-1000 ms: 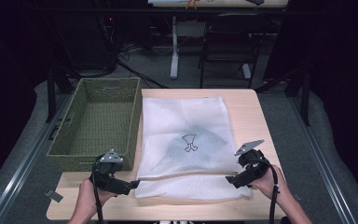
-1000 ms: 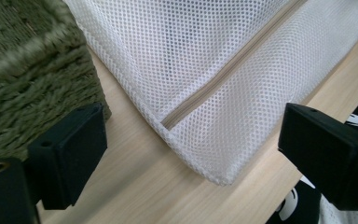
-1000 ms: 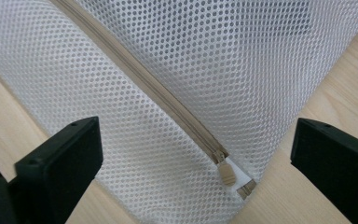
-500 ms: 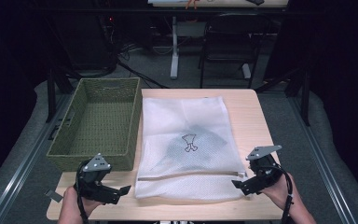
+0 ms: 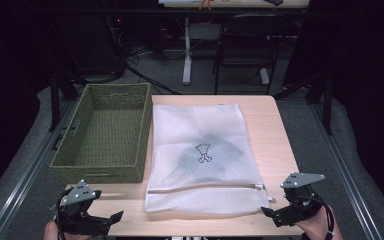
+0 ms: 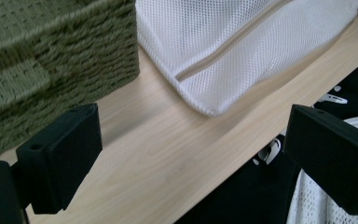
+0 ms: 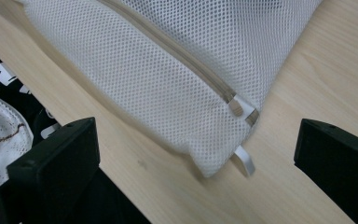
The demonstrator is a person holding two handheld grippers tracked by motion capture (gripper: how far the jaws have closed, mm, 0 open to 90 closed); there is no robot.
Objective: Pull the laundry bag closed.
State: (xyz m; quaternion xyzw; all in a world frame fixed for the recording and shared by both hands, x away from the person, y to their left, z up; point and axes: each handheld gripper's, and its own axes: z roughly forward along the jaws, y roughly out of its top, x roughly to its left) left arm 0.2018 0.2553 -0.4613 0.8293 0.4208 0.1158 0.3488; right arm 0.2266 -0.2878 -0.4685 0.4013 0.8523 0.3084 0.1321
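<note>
Bag: white mesh laundry bag (image 5: 207, 155) lies flat on table (image 5: 275, 130), just right of green woven basket (image 5: 105, 132); dark garment seen thru mesh.
Zip: zipper (image 7: 177, 49) looks shut end to end, pull tab at bag's right corner.
Left gripper (image 5: 102, 220): jaws spread wide, holding nothing, off bag's near-left corner.
Right gripper (image 5: 275, 214): jaws spread, empty, just off the zip-end corner.
Progress: prob. loading + zipping done; basket empty, so bag into basket may be what's left.
</note>
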